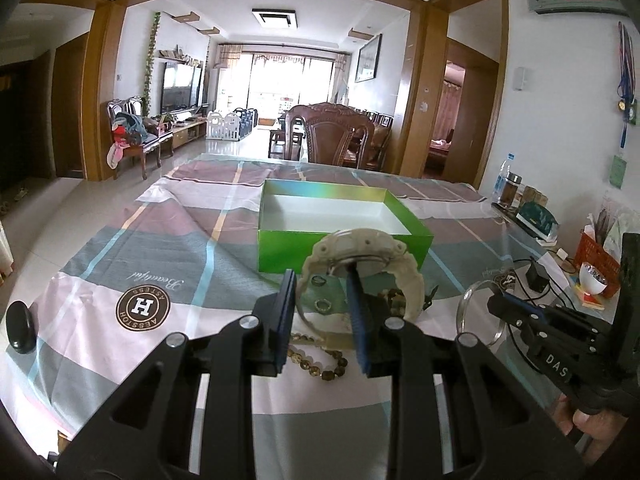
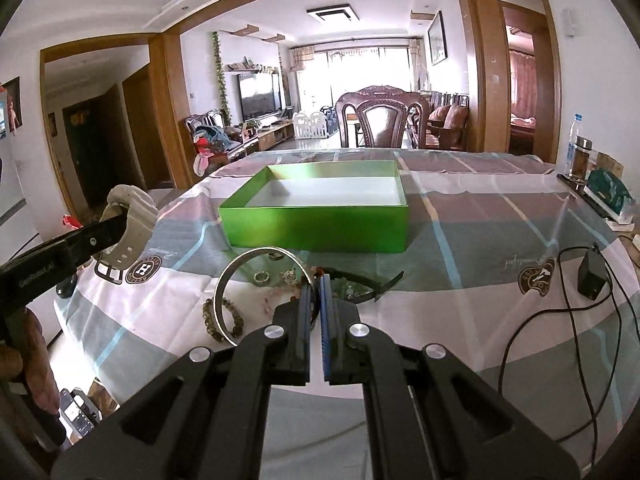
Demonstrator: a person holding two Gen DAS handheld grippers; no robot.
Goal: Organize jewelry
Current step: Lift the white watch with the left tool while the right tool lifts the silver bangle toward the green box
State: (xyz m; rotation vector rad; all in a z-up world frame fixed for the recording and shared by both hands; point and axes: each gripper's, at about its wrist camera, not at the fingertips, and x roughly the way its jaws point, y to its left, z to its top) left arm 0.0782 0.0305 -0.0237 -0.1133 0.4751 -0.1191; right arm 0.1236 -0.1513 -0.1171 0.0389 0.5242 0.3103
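Left gripper (image 1: 322,284) clamps the cream watch (image 1: 362,264), lifted clear of the cloth. Right gripper (image 2: 316,284) pinches the silver bangle (image 2: 224,280); only the right view shows the watch buckle (image 2: 109,272).

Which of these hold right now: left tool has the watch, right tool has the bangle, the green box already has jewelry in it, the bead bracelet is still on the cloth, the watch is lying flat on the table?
1. The left tool holds the watch. True.
2. The right tool is shut on the bangle. True.
3. The green box already holds jewelry. False: only its bare white floor shows.
4. The bead bracelet lies on the cloth. True.
5. The watch lies flat on the table. False: it is lifted off the cloth in the left tool.
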